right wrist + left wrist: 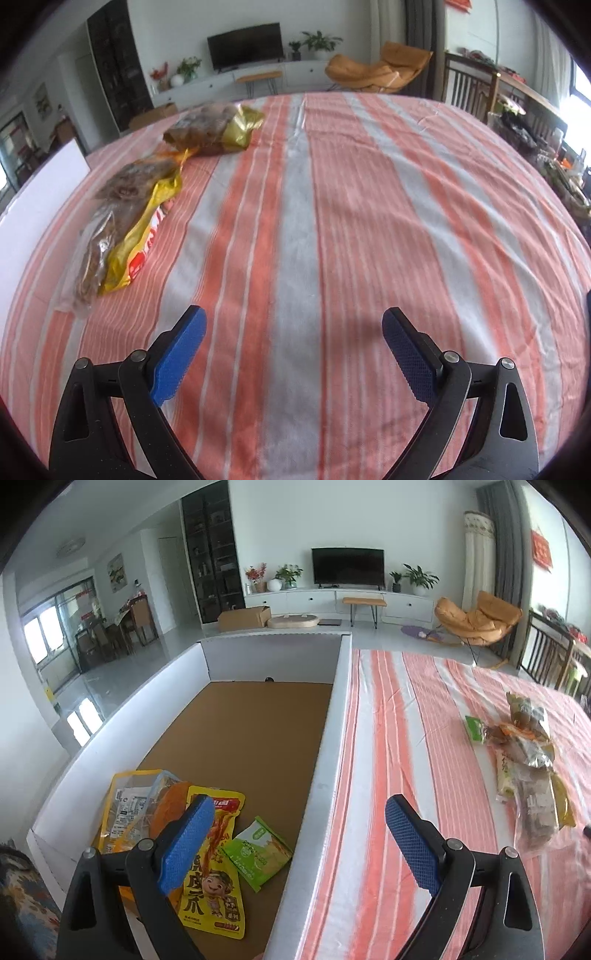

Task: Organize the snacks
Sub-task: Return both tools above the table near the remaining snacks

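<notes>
My left gripper [299,843] hangs with its blue-padded fingers [186,843] spread wide and nothing between them. It straddles the right wall of the white box [325,760]: my left finger is over the brown cardboard floor of the box, and my right finger is over the striped tablecloth [384,738] outside it.

Three snack packs lie in the near corner of the box, under and just ahead of my left finger. The yellow cartoon packet [214,878] lies flat and partly hidden by that finger. The green packet [256,853] sits just to its right, between my two fingers and close to the box wall, overlapping the yellow one's edge. A clear-and-orange pouch [136,808] lies to the left of the finger, tucked partly beneath the yellow packet.

Far off to the right of my right finger, a loose pile of snacks [528,760] rests on the cloth, well apart from the box.

My right gripper [293,350] is also open and empty, held over bare striped cloth [369,221]. Ahead and to the left of its left finger lies a long yellow-and-clear bag [122,225] of brown snacks, stretched away from me. Beyond it, touching or nearly touching its far end, is a second bag with a gold end [214,129]. The white wall of the box [44,199] shows at the far left edge of this view. Both bags are blurred, so I cannot read their labels.
</notes>
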Demonstrator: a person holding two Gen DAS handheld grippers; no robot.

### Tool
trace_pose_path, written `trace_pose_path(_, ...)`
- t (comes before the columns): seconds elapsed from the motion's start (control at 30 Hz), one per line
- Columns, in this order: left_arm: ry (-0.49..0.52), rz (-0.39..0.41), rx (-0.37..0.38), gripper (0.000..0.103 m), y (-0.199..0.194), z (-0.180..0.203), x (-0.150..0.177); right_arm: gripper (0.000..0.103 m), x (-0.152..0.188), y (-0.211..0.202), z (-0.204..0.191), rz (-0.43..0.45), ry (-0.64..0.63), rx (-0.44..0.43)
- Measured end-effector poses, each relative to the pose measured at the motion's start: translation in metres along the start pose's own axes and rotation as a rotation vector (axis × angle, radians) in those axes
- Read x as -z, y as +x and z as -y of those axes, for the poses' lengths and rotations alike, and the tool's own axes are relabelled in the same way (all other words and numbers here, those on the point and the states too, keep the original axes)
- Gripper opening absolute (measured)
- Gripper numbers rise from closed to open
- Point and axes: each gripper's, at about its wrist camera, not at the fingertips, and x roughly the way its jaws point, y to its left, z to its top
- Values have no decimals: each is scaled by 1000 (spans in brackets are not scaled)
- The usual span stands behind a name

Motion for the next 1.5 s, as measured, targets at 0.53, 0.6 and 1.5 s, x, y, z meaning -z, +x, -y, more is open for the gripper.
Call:
trace_pose_path(0.53,37,417,63,103,-118,64,17,103,15,1,-18,-42,-80,45)
trace_pose_path(0.6,82,315,161,103,-109,89,25,103,15,1,-17,-42,-80,45)
trace_pose_path(1.5,233,-198,297,103,62,167,73,103,15,1,-18,-43,-79,46)
